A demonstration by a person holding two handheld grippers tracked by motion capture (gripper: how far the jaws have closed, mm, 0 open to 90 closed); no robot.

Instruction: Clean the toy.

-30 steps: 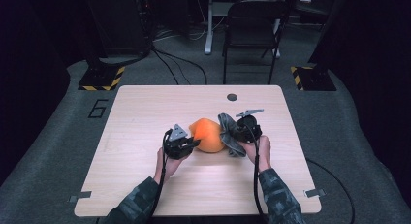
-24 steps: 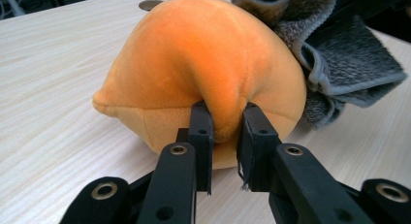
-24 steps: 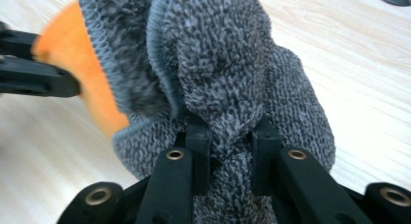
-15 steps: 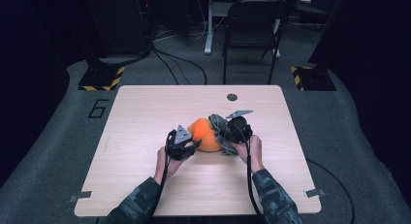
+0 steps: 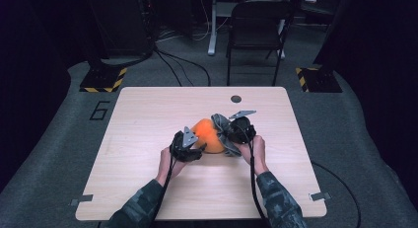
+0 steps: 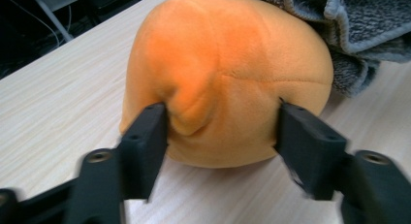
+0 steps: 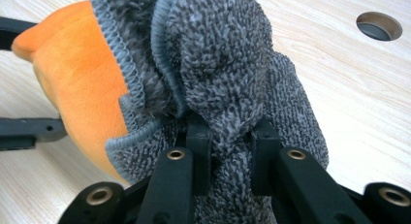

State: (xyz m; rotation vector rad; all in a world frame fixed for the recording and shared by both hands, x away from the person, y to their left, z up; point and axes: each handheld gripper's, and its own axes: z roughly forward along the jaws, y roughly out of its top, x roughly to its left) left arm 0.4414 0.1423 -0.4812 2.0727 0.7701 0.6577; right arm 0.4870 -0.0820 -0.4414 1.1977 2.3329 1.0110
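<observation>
I have both grippers at the middle of the pale wood-grain table (image 5: 148, 188), one on either side of an orange plush ball (image 5: 208, 135). The ball is a soft, rounded thing of short velvety pile, with stitched seams meeting on its near face and a pinched fold of fabric standing out beside one seam.

My left gripper (image 6: 220, 136) has just been opening its jaws. Its two flat black pads now bracket the lower half of the ball, close at either side; the fold beside the left pad has not smoothed out, and I cannot tell whether the pads are in contact with the plush.

My right gripper (image 7: 227, 156) is pinched nearly closed on a bunched ridge of a grey terry cloth (image 7: 228, 73). The cloth is thick and nubbly, looped all over, with a lighter overlocked hem curling along its edge. It drapes against the far side of the ball, touching it.

Beyond the cloth a round grommet hole (image 7: 379, 25) is cut into the tabletop.
</observation>
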